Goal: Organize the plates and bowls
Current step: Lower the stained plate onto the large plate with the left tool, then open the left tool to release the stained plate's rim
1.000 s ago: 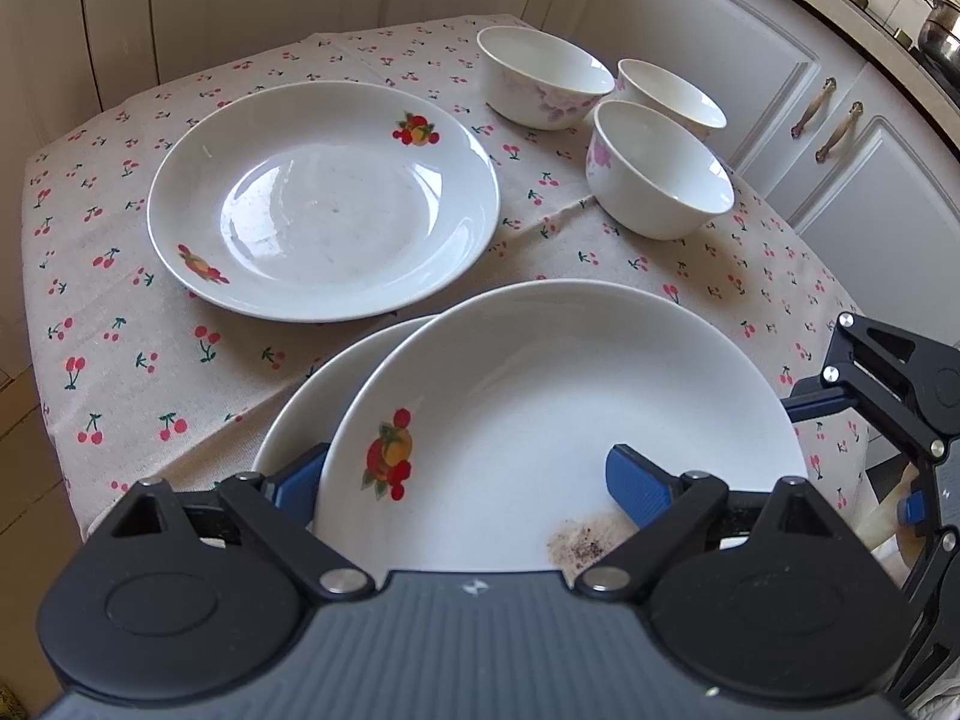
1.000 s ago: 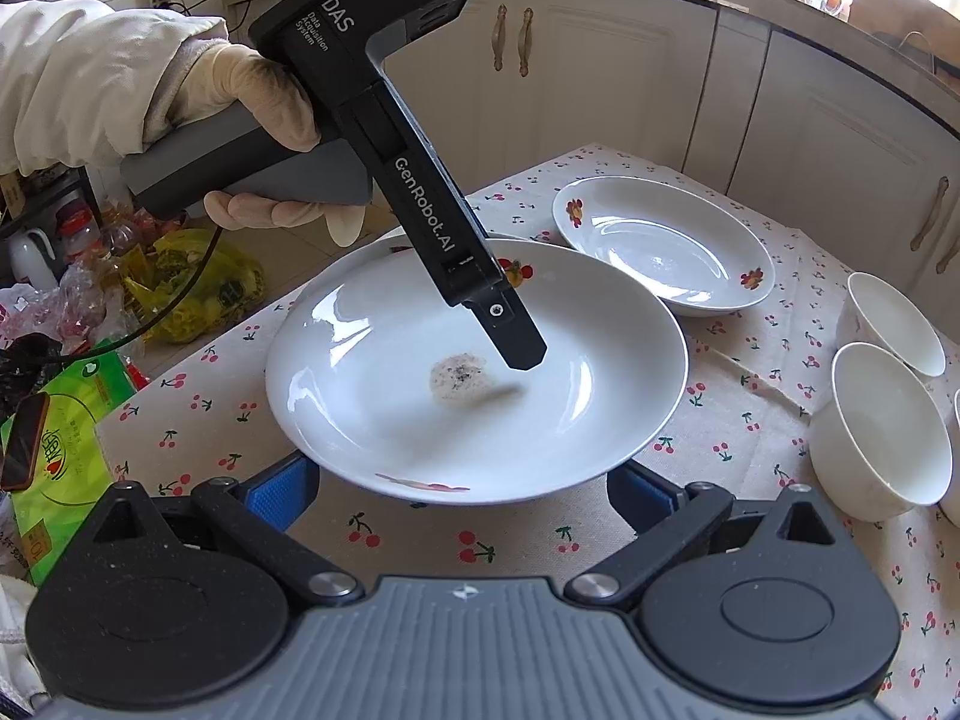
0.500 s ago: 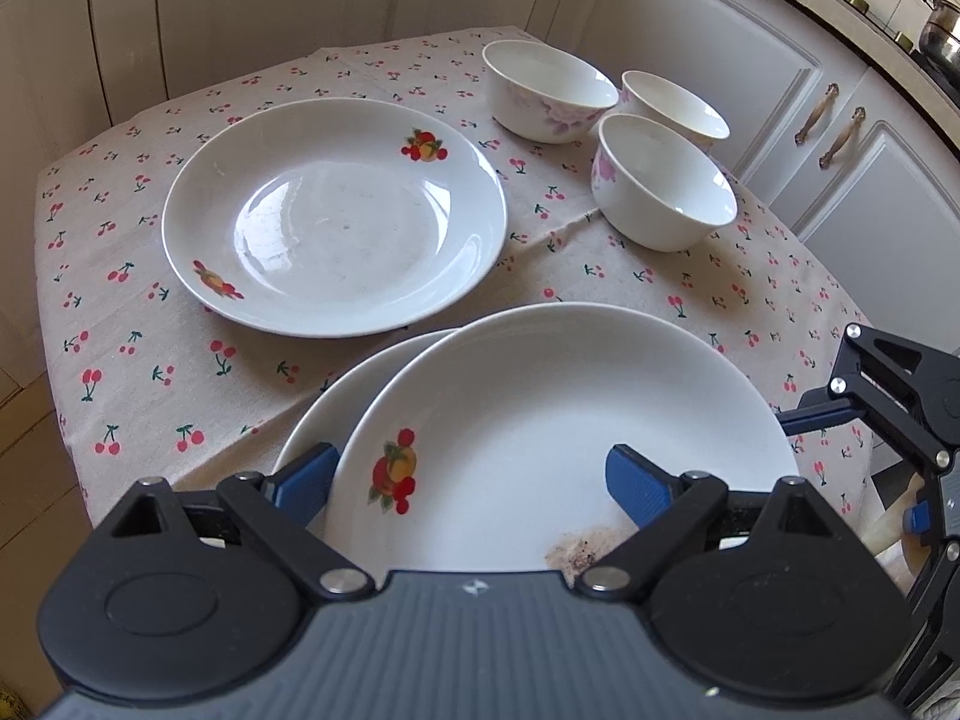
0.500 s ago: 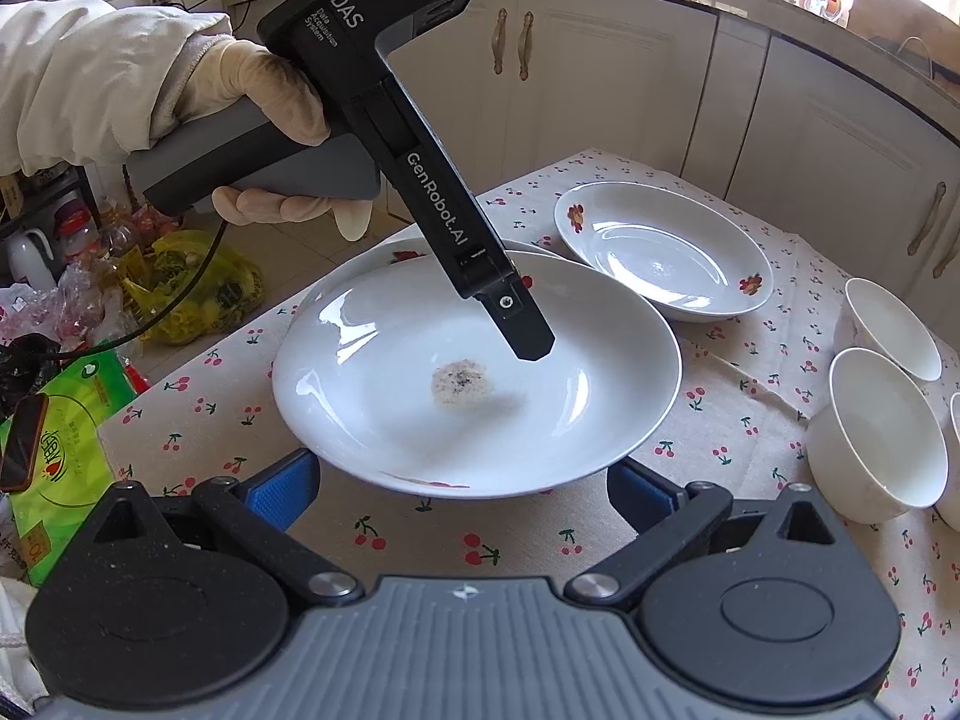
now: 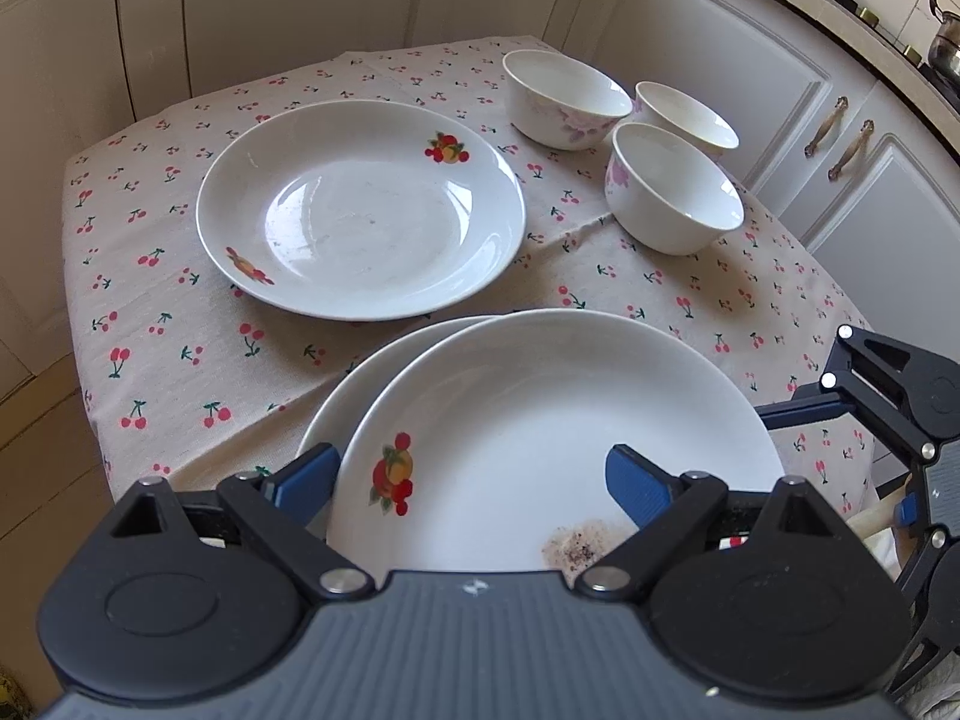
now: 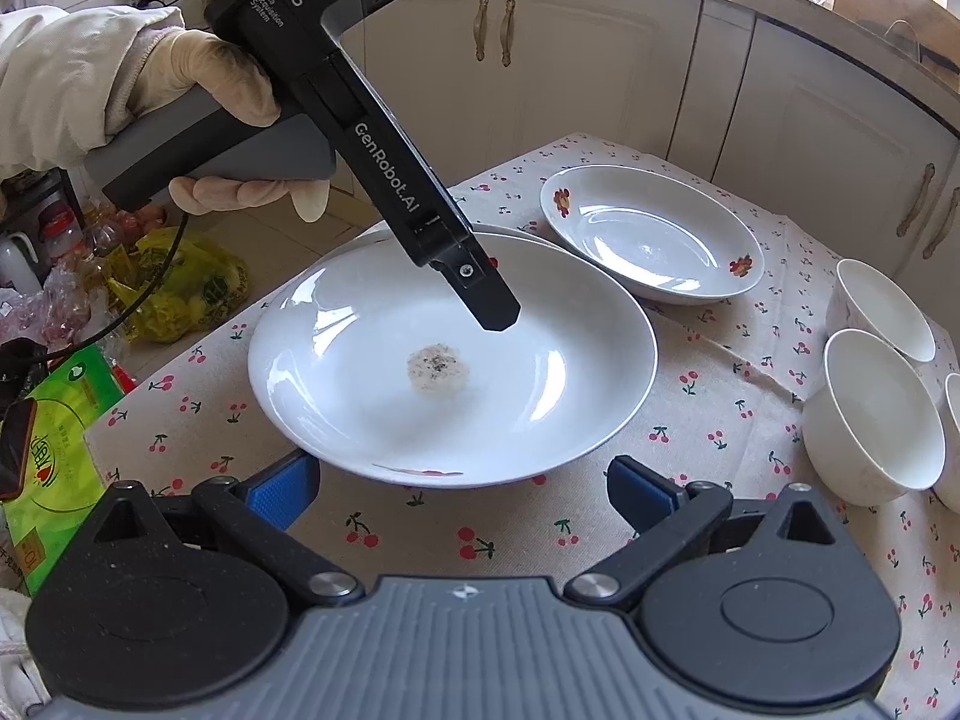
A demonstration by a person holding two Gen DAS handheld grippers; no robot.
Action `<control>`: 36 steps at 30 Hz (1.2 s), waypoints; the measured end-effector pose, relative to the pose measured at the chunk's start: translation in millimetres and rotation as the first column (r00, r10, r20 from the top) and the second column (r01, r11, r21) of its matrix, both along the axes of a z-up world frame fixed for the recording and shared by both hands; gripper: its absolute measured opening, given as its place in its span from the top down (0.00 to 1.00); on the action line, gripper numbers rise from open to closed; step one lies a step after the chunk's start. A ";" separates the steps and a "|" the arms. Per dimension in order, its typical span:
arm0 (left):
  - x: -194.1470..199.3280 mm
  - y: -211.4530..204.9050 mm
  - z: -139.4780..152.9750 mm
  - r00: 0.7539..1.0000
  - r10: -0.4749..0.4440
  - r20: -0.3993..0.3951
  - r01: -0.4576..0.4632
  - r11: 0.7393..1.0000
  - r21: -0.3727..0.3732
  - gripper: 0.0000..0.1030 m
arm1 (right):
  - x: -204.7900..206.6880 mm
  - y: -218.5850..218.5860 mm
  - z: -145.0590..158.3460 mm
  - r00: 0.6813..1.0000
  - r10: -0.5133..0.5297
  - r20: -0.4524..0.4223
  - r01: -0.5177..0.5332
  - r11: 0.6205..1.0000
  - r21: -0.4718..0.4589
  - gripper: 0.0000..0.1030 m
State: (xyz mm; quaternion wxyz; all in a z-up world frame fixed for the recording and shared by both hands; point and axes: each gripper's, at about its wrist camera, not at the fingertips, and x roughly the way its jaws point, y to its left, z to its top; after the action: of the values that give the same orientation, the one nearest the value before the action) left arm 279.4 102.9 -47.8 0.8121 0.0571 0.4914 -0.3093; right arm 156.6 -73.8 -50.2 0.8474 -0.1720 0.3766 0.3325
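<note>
Stacking plates: the left gripper straddles the near rim of the top plate, lower centre of frame.
Its jaws look open around the rim; grip uncertain; right gripper open, empty; next, likely stack onto the far plate; bowls upper right.

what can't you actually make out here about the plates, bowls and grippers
- Lower plate: mostly covered by the top plate in both views, so its pattern is unseen.
- Third bowl: cut off by the right wrist view's edge.
- Left gripper: whether a finger touches the top plate; the fingertip hangs over it.
- Right gripper: only partly visible in the left wrist view.
</note>
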 end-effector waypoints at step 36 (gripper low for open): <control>-32.4 -3.5 48.2 0.953 0.053 0.299 -0.066 0.997 0.032 0.07 | 17.8 -50.8 32.6 0.986 -0.095 0.138 0.083 0.993 0.090 0.00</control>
State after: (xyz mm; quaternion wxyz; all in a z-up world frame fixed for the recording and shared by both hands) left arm 247.0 99.4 0.4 0.8846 0.1050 0.3710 -0.2623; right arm 174.4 -124.6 -17.6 0.8925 -0.1427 0.3083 0.2966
